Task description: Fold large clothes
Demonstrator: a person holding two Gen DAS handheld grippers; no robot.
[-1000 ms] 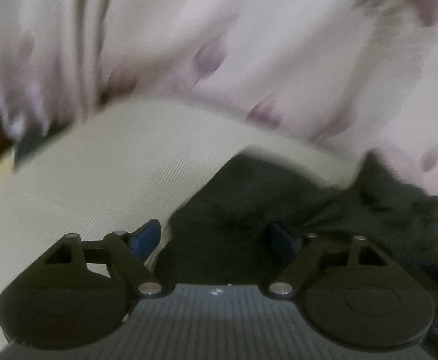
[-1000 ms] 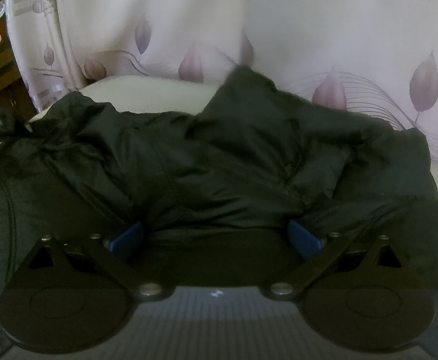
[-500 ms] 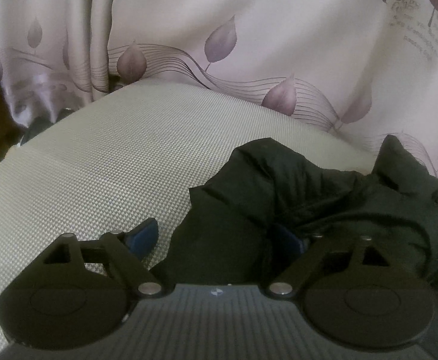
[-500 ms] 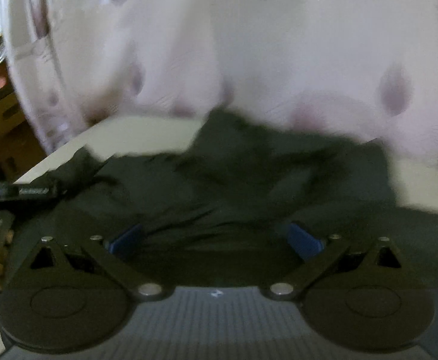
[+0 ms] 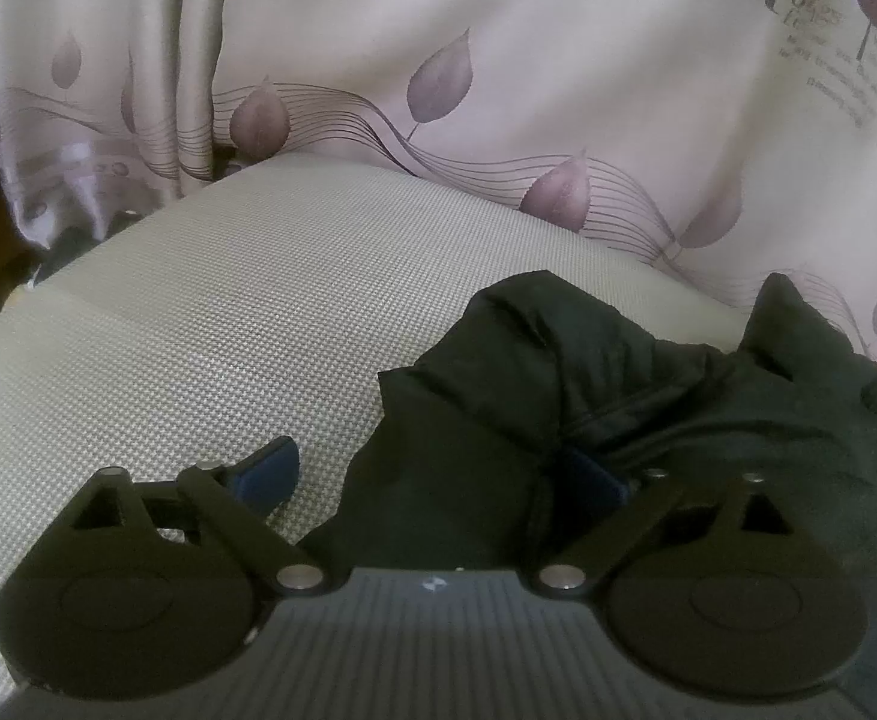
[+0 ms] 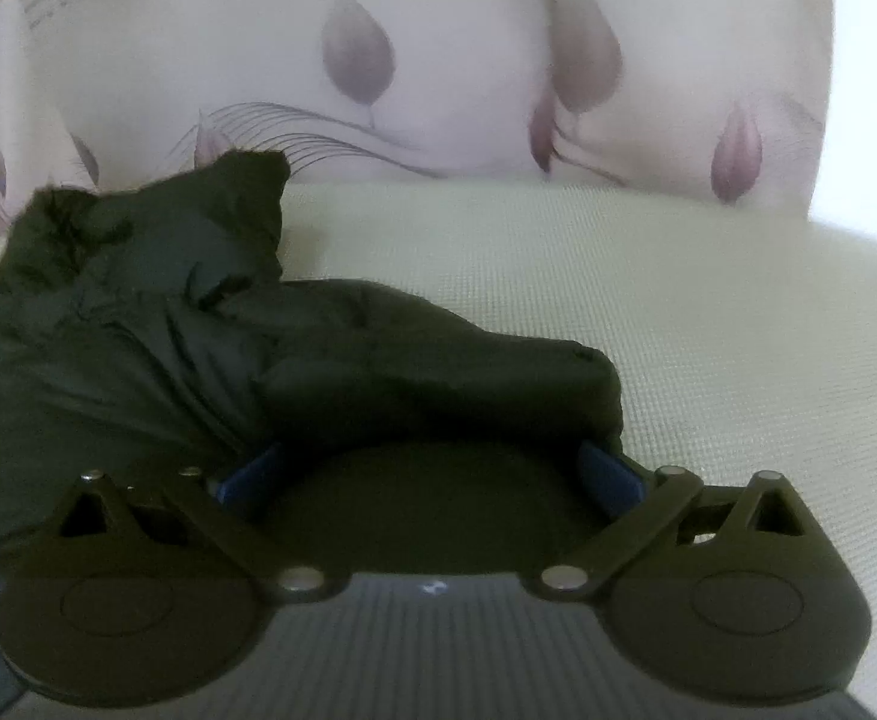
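Black padded jacket (image 5: 666, 420) lies crumpled on a pale woven cushion surface (image 5: 228, 324); leaf-print curtain (image 5: 498, 90) hangs along the far edge. Left wrist view: left gripper (image 5: 432, 474) jaws have just been opening and stand wide; left blue pad (image 5: 267, 471) sits clear over bare cushion, right pad half buried in a jacket fold; fabric lies between them but is not pinched, so released. Right wrist view: right gripper (image 6: 429, 471) jaws spread wide; a rounded bulge of the jacket (image 6: 210, 336) fills the gap, both blue pads (image 6: 609, 474) against its sides; cannot tell whether they squeeze it or merely flank it. Jacket sits left of centre there; bare cushion (image 6: 678, 312) right and far; curtain (image 6: 438, 60) behind.
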